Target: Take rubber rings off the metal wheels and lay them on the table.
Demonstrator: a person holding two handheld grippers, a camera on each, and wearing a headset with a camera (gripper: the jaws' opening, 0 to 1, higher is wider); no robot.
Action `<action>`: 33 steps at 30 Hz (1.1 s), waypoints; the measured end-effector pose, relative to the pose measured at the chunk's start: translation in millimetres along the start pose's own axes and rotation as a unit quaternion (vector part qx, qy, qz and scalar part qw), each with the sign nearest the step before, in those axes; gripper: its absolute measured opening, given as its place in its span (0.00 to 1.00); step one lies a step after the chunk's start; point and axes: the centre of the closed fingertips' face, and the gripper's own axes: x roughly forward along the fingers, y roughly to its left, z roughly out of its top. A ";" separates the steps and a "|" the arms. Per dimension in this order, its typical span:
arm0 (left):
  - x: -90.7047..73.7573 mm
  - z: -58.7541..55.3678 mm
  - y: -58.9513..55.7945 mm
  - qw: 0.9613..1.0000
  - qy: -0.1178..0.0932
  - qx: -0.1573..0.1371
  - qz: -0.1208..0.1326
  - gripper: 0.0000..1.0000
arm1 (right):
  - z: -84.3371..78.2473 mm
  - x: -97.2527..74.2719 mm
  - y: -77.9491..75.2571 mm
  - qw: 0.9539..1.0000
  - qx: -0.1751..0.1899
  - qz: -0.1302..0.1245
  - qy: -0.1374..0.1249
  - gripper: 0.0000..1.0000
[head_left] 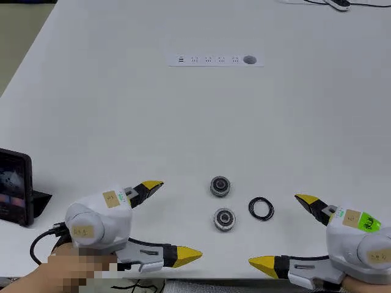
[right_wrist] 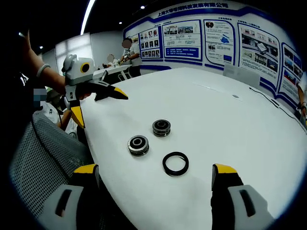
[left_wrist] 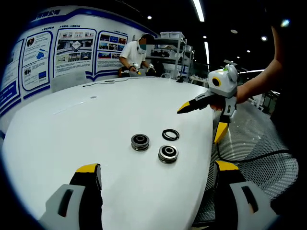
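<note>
Two small metal wheels lie flat on the white table: the far one [head_left: 220, 186] [left_wrist: 140, 142] [right_wrist: 161, 127] and the near one [head_left: 224, 219] [left_wrist: 168, 153] [right_wrist: 138, 144]. A loose black rubber ring [head_left: 261, 209] [left_wrist: 170, 134] [right_wrist: 175, 163] rests on the table just right of them. My left gripper [head_left: 171, 220] [left_wrist: 156, 173] [right_wrist: 101, 109] hovers open at the table's near left edge, apart from the wheels. At the near right edge my right gripper [head_left: 285, 232] [right_wrist: 156, 172] [left_wrist: 199, 123] is open too, holding nothing.
A flush power-socket strip [head_left: 215, 60] is set into the table farther back. A dark tablet on a stand [head_left: 15, 187] sits at the left edge, and a cable [head_left: 43, 235] trails from the left gripper. People stand at benches in the background.
</note>
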 end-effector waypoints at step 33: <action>-10.7 -5.1 -2.6 1.000 0.000 -0.001 0.025 1.00 | -1.9 -5.7 -1.7 1.000 -0.001 -0.009 0.006 0.99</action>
